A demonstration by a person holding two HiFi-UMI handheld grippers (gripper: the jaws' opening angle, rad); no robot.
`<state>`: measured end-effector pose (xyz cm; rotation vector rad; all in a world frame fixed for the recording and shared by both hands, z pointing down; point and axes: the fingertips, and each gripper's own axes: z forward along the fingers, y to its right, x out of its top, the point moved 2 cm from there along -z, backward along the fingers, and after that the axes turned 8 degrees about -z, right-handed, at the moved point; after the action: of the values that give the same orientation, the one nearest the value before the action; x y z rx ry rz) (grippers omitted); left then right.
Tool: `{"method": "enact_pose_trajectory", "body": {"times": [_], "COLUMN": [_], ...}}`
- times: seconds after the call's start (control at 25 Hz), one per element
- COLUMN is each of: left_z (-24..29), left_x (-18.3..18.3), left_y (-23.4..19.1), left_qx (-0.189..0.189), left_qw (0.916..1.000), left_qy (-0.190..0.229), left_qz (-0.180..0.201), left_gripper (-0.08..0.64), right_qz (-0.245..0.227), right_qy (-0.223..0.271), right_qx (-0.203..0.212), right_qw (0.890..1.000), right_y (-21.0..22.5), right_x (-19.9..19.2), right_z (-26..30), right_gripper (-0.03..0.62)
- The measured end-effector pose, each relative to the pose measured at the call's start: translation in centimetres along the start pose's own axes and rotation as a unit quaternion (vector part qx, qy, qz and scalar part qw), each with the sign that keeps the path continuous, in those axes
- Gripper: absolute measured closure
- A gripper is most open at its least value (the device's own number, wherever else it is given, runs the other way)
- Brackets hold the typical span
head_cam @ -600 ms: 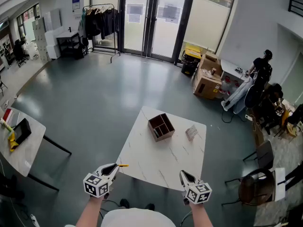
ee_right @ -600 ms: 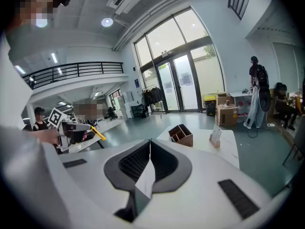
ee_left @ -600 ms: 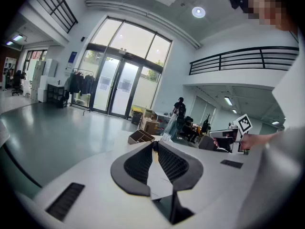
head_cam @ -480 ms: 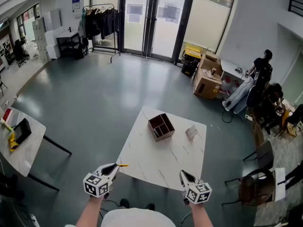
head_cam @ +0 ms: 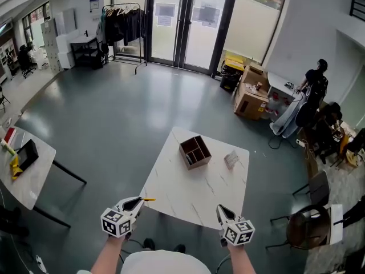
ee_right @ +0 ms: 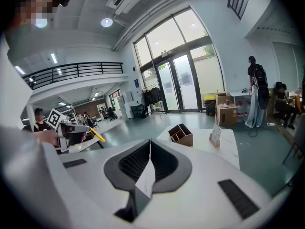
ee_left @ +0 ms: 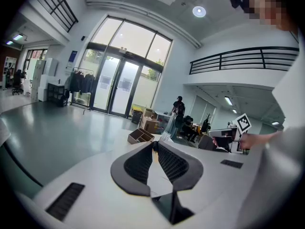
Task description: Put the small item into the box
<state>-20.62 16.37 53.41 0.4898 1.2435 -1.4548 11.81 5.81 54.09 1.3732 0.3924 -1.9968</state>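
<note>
- Nothing on the table had moved since the earlier frames, and both grippers had kept their places; only the head view had shifted very slightly.
- The small item [head_cam: 230,160], pale and partly see-through, stood on the far right part of the white table [head_cam: 188,198], outside the box.
- The box [head_cam: 195,152], brown with an open top and dividers inside, sat just to the left of the small item, near it but not touching.
- The left gripper [head_cam: 142,200] was held at the table's near left edge, well apart from both things. Its jaws were pressed together at the tips with nothing between them.
- The right gripper [head_cam: 219,209] was held over the near edge further to the right, also well apart from the box. Its jaws met at the tips and held nothing.
- Beyond the table lay grey floor up to the glass doors [head_cam: 182,24], with a clothes rack [head_cam: 121,24] to their left.
- Cardboard boxes [head_cam: 250,99] stood at the right, and a person [head_cam: 315,84] in dark clothes stood near them.
- A second table [head_cam: 31,178] was at the left and a chair [head_cam: 311,224] at the lower right.
</note>
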Motion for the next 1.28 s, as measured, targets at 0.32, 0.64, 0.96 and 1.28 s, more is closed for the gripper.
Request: {"method": "enact_pose_trajectory", "body": {"times": [0.32, 0.64, 0.96, 1.28], "left_z": [-0.1, 0.5, 0.8, 1.0], "left_x": [-0.6, -2.1, -3.4, -4.3], "left_y": [1.0, 3.2, 5.0, 6.7], "left_qx": [0.012, 0.026, 0.055, 0.071], "left_qw": [0.9999, 0.9996, 0.9984, 0.9969], "left_qy": [-0.001, -0.006, 0.002, 0.014], "left_qz": [0.000, -0.006, -0.011, -0.030], "left_gripper": [0.511, 0.511, 0.511, 0.511], "right_qz": [0.020, 0.035, 0.037, 0.039], "right_qy": [0.000, -0.008, -0.013, -0.020], "right_qx": [-0.003, 0.006, 0.039, 0.055], "right_qw": [1.000, 0.999, 0.998, 0.998], "right_y": [1.1, 3.2, 5.2, 6.8], "right_x": [-0.7, -2.3, -4.1, -4.8], "right_z": [-1.3, -2.6, -3.2, -3.2], "right_gripper": [0.565, 0.565, 0.565, 0.565]}}
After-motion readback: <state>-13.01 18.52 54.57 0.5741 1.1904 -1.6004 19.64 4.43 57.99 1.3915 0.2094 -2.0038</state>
